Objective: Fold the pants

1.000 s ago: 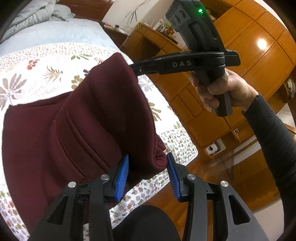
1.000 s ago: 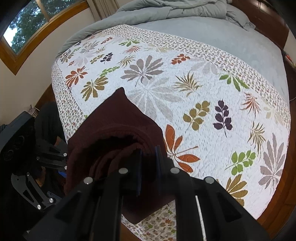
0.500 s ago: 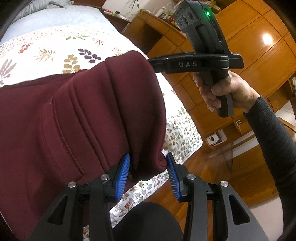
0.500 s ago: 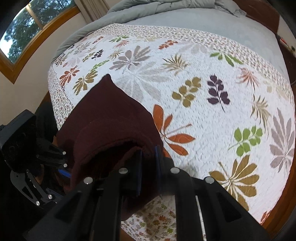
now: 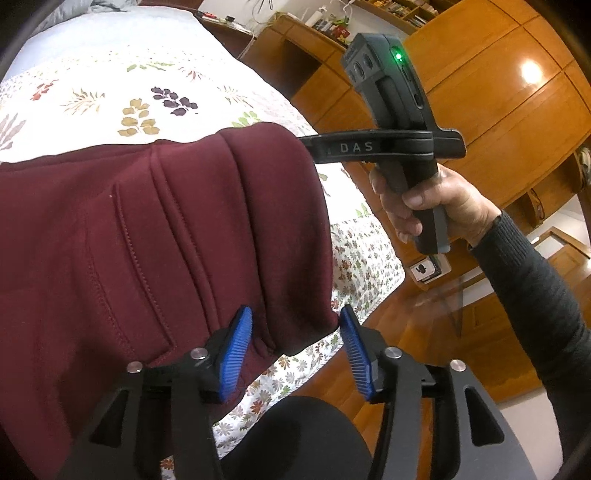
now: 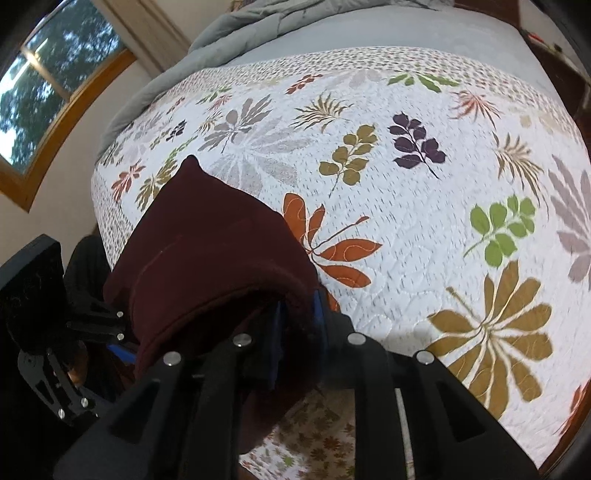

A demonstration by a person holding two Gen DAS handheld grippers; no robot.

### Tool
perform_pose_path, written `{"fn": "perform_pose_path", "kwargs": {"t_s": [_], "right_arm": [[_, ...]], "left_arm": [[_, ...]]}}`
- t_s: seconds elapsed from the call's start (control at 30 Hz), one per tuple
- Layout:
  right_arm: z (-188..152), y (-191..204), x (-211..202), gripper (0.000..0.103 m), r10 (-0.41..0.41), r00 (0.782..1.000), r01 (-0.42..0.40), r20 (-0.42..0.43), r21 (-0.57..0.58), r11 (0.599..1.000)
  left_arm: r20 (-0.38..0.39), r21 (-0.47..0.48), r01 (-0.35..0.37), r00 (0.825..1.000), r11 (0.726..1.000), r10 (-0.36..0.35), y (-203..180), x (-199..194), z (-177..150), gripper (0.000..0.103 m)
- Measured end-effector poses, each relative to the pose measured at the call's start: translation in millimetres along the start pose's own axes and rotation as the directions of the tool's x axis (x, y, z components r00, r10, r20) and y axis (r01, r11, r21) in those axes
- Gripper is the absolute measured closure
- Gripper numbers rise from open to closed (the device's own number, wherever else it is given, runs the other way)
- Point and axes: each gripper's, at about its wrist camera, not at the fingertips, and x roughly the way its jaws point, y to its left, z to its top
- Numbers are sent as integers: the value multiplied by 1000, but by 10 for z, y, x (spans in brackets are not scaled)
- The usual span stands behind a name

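Observation:
The maroon pants hang between both grippers above the leaf-print quilt. In the left wrist view, my left gripper has its blue pads wide apart around a thick folded corner of the pants; the cloth touches the left pad. The right gripper, held by a hand, reaches into the far corner of the pants. In the right wrist view, the right gripper is shut on the bunched edge of the pants. The left gripper shows at the left edge.
The quilt covers a bed with a grey duvet at its head. Wooden cabinets and a wooden floor lie right of the bed. A window is on the far side. The person's dark-clothed body is below the left gripper.
Both grippers have lifted and spread the pants, which now fill more of the left view. The right gripper has moved further over the quilt. The left pads stay apart.

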Motion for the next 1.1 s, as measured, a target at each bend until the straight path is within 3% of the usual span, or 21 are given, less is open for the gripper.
{"fn": "perform_pose_path", "kwargs": {"t_s": [0.07,0.1,0.17,0.23,0.3,0.4,0.47,0.6,0.7,0.83,0.97,1.1], "right_arm": [[-41,11,-7,81,-6,1000,6,11,28,1000],[-58,14,-14,74,-12,1000,12,16,42,999],[-99,-16,-34,70,-43,999,40,22,94,995],[-163,-70,-63,59,-44,999,39,26,164,986],[-233,-112,-96,50,-50,998,41,33,223,974],[-365,-138,-179,41,-25,997,2,69,316,949],[-472,-133,-269,36,-18,993,-29,121,380,925],[-740,-123,-434,27,54,963,-185,262,505,843],[-925,-45,-462,24,107,937,-281,333,534,798],[-1053,77,-309,23,149,922,-337,357,555,761],[-1021,104,-112,23,175,929,-340,326,564,753],[-971,-24,97,22,262,922,-385,285,599,702]], "left_arm": [[-20,39,19,1000,999,-18,6,13,-7,50],[-21,47,12,1000,999,-11,5,11,-14,49],[-21,70,-4,1000,998,5,-6,18,-14,46],[-23,84,-13,1000,996,15,-7,18,-31,36],[-18,91,-13,1000,996,15,-5,-4,-46,33],[-12,91,-25,1000,996,26,31,-42,-52,25],[-12,59,-12,1000,998,13,107,-124,-47,25],[38,-33,61,997,998,-60,458,-492,4,24],[94,-133,90,993,987,-78,920,-776,118,23],[167,-257,65,986,964,-22,1556,-1053,277,23],[188,-294,21,981,956,36,1853,-1151,333,23],[179,-310,11,983,951,47,1947,-1116,280,23]]}}
